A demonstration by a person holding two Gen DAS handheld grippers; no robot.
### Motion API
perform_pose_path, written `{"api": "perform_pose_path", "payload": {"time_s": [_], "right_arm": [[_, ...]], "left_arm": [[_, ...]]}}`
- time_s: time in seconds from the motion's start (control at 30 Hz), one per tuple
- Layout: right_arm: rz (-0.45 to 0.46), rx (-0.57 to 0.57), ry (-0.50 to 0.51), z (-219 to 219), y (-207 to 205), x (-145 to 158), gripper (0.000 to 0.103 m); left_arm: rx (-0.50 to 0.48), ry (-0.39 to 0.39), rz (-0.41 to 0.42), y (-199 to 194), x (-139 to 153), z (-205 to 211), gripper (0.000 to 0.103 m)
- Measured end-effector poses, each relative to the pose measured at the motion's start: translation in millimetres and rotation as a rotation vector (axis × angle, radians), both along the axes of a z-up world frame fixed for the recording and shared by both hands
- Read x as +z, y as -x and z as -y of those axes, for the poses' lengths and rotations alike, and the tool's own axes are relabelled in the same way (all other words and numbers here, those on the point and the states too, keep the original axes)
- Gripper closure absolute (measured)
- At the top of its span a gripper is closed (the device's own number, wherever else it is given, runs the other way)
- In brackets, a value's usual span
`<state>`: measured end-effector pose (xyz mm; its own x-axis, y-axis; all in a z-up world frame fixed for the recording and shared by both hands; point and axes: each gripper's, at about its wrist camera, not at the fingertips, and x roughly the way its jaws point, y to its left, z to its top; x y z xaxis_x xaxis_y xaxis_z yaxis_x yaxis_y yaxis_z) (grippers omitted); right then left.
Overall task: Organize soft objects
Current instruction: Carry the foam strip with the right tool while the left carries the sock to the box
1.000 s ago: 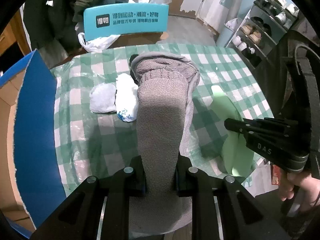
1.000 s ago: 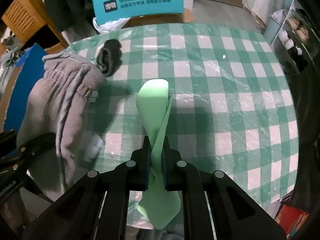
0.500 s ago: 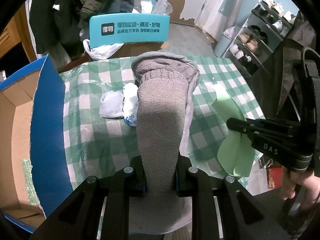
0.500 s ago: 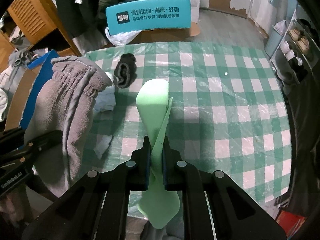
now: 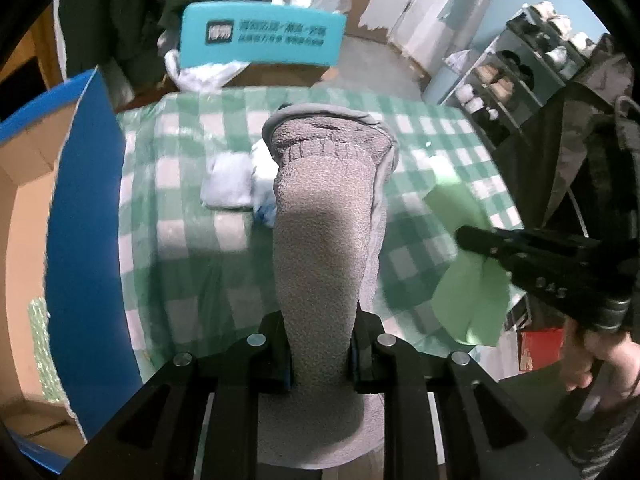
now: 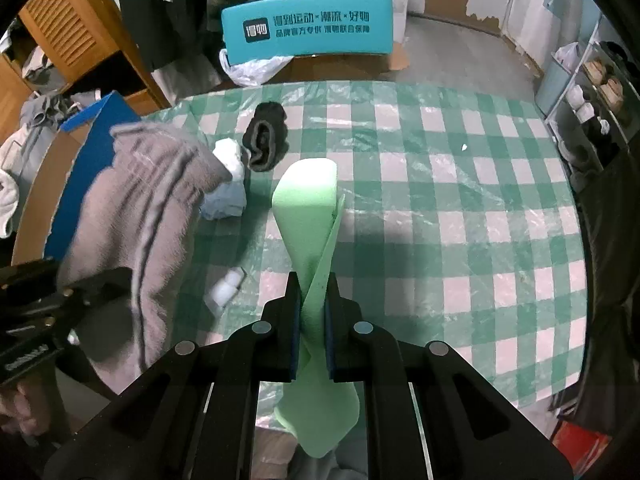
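Left wrist view: the left claw (image 5: pixel 320 354) squeezes a grey fuzzy sock (image 5: pixel 326 216) above the desk (image 5: pixel 176 264). The right claw (image 6: pixel 311 332) pinches a thin green foam sheet (image 6: pixel 310 200). Both hang off the desk's near edge. Carry them slowly to the blue box (image 5: pixel 84 216) by the left edge, gripping tight.

Indoor light was dim and cool. Both fisheye views bent sharply toward black rims. The left view was smeared by motion blur; the right was crisper. Glare glinted on the table (image 6: pixel 460 208), with soft shadows.
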<state>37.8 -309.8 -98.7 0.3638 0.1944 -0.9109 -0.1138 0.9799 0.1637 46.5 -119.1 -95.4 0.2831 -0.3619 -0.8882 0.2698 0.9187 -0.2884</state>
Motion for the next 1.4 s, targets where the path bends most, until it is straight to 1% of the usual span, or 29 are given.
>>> {"api": "perform_pose_path", "payload": {"time_s": [0.07,0.13,0.2,0.33,0.63,1.0,1.4], "right_arm": [[-0.006,0.002,0.002,-1.1,-0.9,-1.8,0.094],[-0.01,0.005,0.004,-1.9,-1.6,-3.1,0.094],[-0.01,0.006,0.001,-2.7,-2.0,-2.6,0.094],[0.002,0.014,-0.006,-5.6,-1.6,3.6,0.094],[0.034,0.029,-0.016,-12.1,-0.5,21.5,0.094],[0.069,0.048,-0.022,-27.5,-3.0,43.2,0.094],[0.104,0.106,-0.018,-69.8,-13.3,64.6,0.094]], "left_arm": [[0.012,-0.013,-0.004,-0.2,-3.9,-2.8,0.083],[0.015,-0.009,0.003,0.2,-1.5,-4.6,0.083],[0.011,-0.011,0.019,2.1,3.5,-5.0,0.083],[-0.005,-0.043,0.059,6.8,14.8,-3.6,0.083],[-0.005,-0.062,0.112,12.1,36.0,-10.6,0.083],[0.028,-0.043,0.152,14.0,61.7,-31.1,0.083],[0.116,-0.015,0.188,17.6,83.0,-79.4,0.083]]}}
